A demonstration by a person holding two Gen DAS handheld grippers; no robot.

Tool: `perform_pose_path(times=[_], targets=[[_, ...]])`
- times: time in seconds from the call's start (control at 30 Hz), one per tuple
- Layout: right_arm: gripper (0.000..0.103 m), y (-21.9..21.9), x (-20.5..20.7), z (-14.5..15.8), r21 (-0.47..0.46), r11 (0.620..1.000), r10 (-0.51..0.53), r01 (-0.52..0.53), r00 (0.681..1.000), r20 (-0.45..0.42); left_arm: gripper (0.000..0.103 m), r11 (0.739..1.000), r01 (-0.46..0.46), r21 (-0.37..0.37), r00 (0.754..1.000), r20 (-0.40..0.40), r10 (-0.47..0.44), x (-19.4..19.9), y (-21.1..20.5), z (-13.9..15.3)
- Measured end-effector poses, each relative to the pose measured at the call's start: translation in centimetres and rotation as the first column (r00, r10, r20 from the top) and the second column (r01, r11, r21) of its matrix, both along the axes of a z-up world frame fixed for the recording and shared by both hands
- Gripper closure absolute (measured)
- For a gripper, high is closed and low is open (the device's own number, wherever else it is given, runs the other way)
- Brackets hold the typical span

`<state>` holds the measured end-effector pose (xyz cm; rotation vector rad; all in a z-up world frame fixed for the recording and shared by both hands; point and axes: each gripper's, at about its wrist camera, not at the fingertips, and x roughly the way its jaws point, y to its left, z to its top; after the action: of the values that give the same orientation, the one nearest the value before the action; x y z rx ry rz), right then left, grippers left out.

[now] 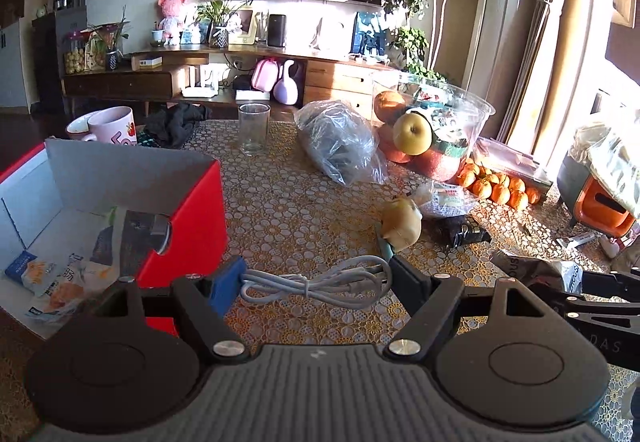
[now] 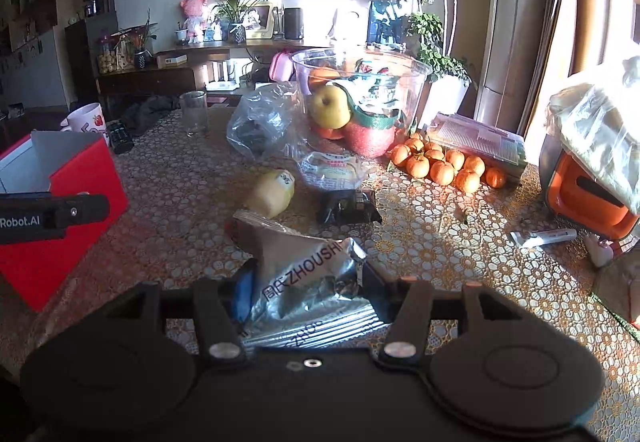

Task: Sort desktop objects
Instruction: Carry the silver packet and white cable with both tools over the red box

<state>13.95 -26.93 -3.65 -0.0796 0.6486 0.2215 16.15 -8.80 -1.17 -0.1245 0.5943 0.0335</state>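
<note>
My left gripper (image 1: 316,284) stands with its jaws around a coiled white cable (image 1: 316,282), which spans the gap between the blue pad and the black finger, just above the table. The open red box (image 1: 188,210) with snack packets (image 1: 64,278) inside is directly to its left. My right gripper (image 2: 308,290) is shut on a silver foil snack bag (image 2: 304,270) printed ZHOUSHI, held low over the table. The silver bag also shows in the left wrist view (image 1: 536,268). The red box shows in the right wrist view (image 2: 68,198).
On the patterned tablecloth (image 2: 420,242) lie a yellow pear-shaped fruit (image 2: 272,192), a black packet (image 2: 348,206), a wrapped bun (image 2: 336,168), tangerines (image 2: 444,166), a clear fruit bowl (image 2: 360,102), a plastic bag (image 1: 340,142), a glass (image 1: 253,128) and a pink mug (image 1: 114,124).
</note>
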Motion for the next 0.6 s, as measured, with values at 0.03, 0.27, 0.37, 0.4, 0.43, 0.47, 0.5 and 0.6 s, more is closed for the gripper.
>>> perform_pose_path(times=[0.03, 0.27, 0.37, 0.4, 0.43, 0.47, 0.5, 0.6], targets=[[0.047, 0.3, -0.2, 0.4, -0.004, 1.0, 0.002, -0.002, 1.0, 0.005, 0.025, 1.0, 0.0, 0.0, 1.0, 0.006, 0.0, -0.3, 0.3, 0.4], [0.048, 2.7, -1.5, 2.3, -0.015, 1.0, 0.021, -0.021, 0.999, 0.028, 0.025, 1.0, -0.008, -0.027, 1.0, 0.021, 0.009, -2.1, 2.8, 1.9], [0.048, 3.8, -1.8, 3.1, -0.012, 0.999, 0.033, -0.032, 0.999, 0.038, 0.025, 0.999, -0.024, -0.04, 0.999, 0.02, 0.025, -2.6, 4.1, 2.4], [0.048, 4.2, -1.9, 3.4, -0.011, 0.999, 0.037, -0.037, 0.998, 0.041, 0.025, 0.999, -0.029, -0.043, 0.999, 0.02, 0.03, -2.8, 4.5, 2.6], [0.048, 4.7, -2.0, 3.7, -0.01, 0.999, 0.043, -0.042, 0.998, 0.045, 0.025, 0.998, -0.034, -0.045, 0.999, 0.022, 0.035, -2.9, 5.0, 2.7], [0.048, 5.0, -2.1, 4.0, -0.01, 0.999, 0.047, -0.046, 0.998, 0.048, 0.025, 0.998, -0.038, -0.045, 0.999, 0.025, 0.039, -3.1, 5.4, 2.8], [0.048, 5.5, -2.2, 4.2, -0.011, 0.999, 0.051, -0.051, 0.997, 0.051, 0.025, 0.998, -0.043, -0.047, 0.999, 0.029, 0.044, -3.4, 5.9, 3.1], [0.048, 7.0, -2.4, 5.0, -0.007, 0.998, 0.069, -0.069, 0.996, 0.059, 0.025, 0.997, -0.057, -0.054, 0.998, 0.039, 0.059, -3.8, 7.4, 3.5]])
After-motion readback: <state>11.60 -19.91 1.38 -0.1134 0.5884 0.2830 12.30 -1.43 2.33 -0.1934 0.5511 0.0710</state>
